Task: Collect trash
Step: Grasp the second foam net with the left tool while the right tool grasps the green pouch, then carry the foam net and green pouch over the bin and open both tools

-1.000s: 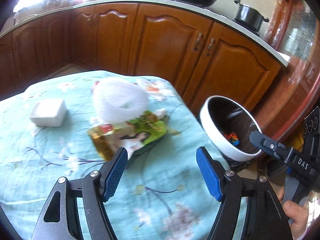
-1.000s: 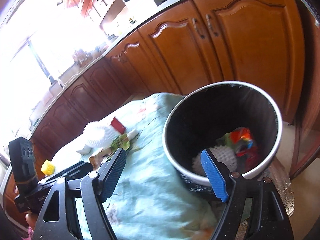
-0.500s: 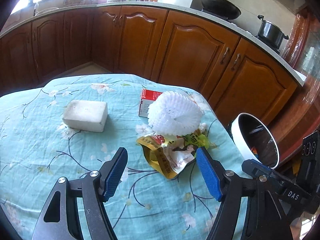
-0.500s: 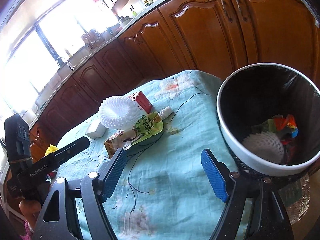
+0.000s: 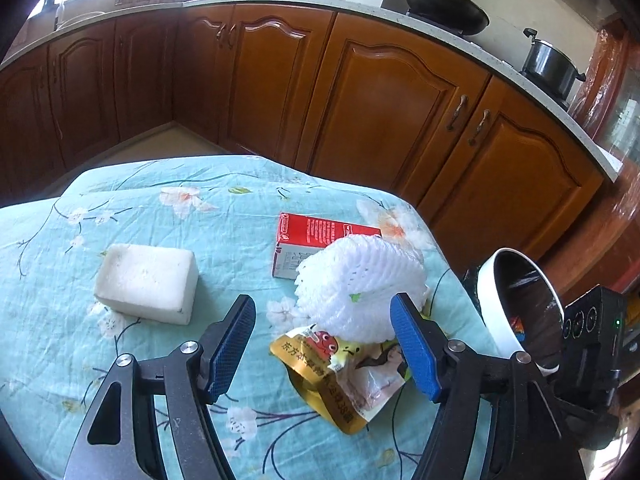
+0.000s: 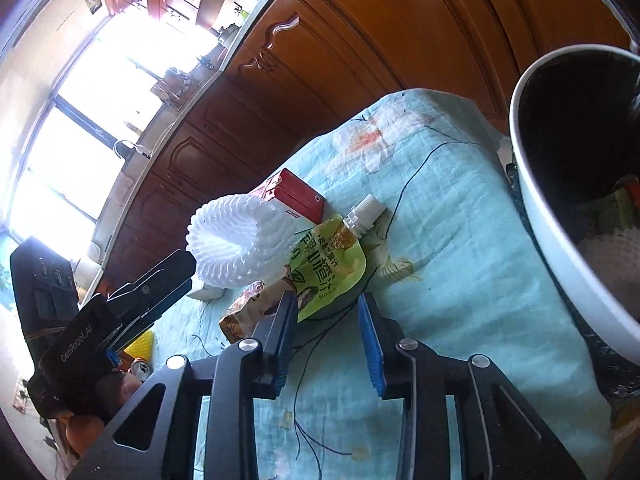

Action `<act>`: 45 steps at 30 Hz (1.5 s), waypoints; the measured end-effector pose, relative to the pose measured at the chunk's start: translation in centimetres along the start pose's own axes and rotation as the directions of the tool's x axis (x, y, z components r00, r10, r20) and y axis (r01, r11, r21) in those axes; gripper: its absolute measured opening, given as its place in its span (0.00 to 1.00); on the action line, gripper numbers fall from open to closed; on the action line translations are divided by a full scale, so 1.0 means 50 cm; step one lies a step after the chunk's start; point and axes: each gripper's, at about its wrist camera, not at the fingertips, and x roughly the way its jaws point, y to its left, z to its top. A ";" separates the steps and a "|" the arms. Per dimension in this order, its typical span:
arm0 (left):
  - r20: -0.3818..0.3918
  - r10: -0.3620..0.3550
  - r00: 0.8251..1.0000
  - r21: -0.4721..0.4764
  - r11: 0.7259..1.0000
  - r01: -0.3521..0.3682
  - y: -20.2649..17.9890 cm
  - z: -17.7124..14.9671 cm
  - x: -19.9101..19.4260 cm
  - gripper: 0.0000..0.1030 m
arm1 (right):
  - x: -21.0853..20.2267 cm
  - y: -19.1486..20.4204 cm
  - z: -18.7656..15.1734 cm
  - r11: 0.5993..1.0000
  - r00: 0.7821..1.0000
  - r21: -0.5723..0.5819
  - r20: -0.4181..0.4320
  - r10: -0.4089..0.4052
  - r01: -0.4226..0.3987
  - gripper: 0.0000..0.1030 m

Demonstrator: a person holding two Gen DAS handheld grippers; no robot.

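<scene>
White foam net (image 5: 360,288) sits on pouches (image 6: 328,268) near table's right edge, bin (image 6: 560,216) beside; left gripper (image 5: 322,344) wide, right gripper (image 6: 326,336) narrower, both empty; slick pouch may slip off.

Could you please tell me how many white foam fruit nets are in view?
2. One foam net rests on the table, on the snack wrappers beside the red carton. Another lies inside the trash bin. More may be hidden deeper.
</scene>
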 end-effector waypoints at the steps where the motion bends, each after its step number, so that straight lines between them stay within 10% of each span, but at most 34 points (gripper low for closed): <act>1: -0.009 0.004 1.000 0.009 1.000 -0.004 -0.001 0.004 0.011 0.55 | 0.008 -0.004 0.001 1.000 1.000 0.017 -0.007 0.008 -0.008 0.28; 4: -0.055 -0.014 0.998 0.024 1.000 0.015 -0.004 0.006 0.041 0.22 | 0.028 -0.015 0.003 0.997 0.999 0.061 -0.018 0.045 -0.044 0.17; 7: -0.056 -0.012 0.998 0.047 0.999 0.015 -0.012 -0.003 0.046 0.12 | 0.028 -0.015 -0.001 0.997 0.998 0.056 -0.012 0.055 -0.054 0.12; 22: -0.002 -0.107 0.994 0.048 0.993 0.107 -0.049 -0.066 -0.058 0.10 | -0.182 -0.004 -0.020 0.994 0.978 -0.096 0.205 -0.022 0.042 0.02; 45: -0.018 -0.237 0.971 0.182 0.954 0.237 -0.259 -0.070 -0.070 0.09 | -0.434 -0.082 -0.015 0.973 0.872 -0.081 0.464 -0.157 0.218 0.01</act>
